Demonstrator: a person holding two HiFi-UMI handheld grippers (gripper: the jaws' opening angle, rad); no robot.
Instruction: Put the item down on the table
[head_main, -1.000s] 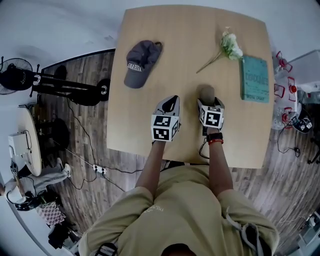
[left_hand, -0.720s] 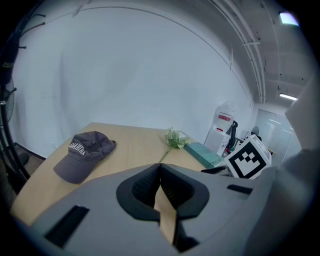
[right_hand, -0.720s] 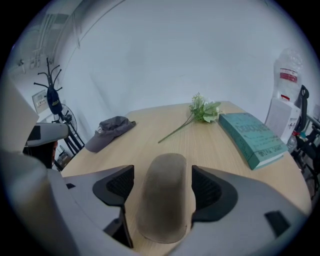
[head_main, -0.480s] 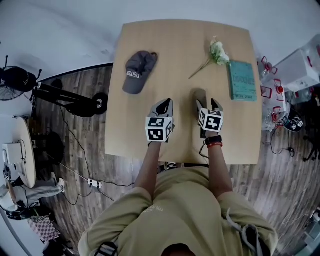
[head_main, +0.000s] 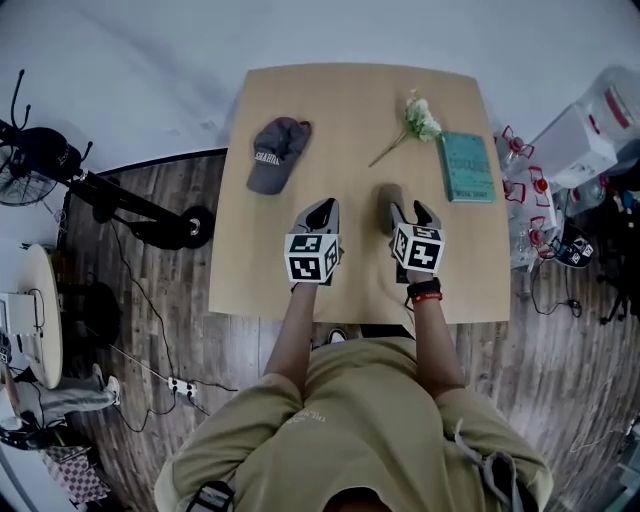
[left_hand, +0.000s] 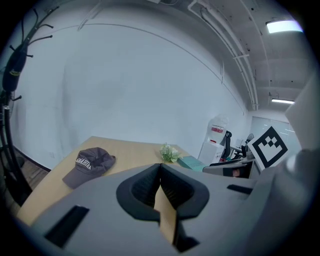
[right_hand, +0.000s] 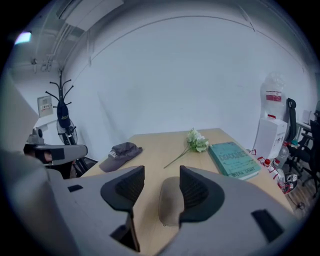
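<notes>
A pale wooden table (head_main: 350, 110) stands before a white wall. On it lie one grey cap (head_main: 275, 152) with white lettering too small to read, one sprig of flowers (head_main: 420, 120), one teal book (head_main: 466, 166) with a blurred title, and one tan case (head_main: 388, 206). The left gripper (head_main: 322, 208) is pressed together, empty. The right gripper (head_main: 410, 211) has just been closing, its jaws spread, above the case.

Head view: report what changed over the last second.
Both grippers lifted off the table. The left gripper stayed shut. The right gripper drew up from the tan case, its jaws just closing partway on nothing. The case lies free on the table. Cap, flower and book stayed put.
</notes>
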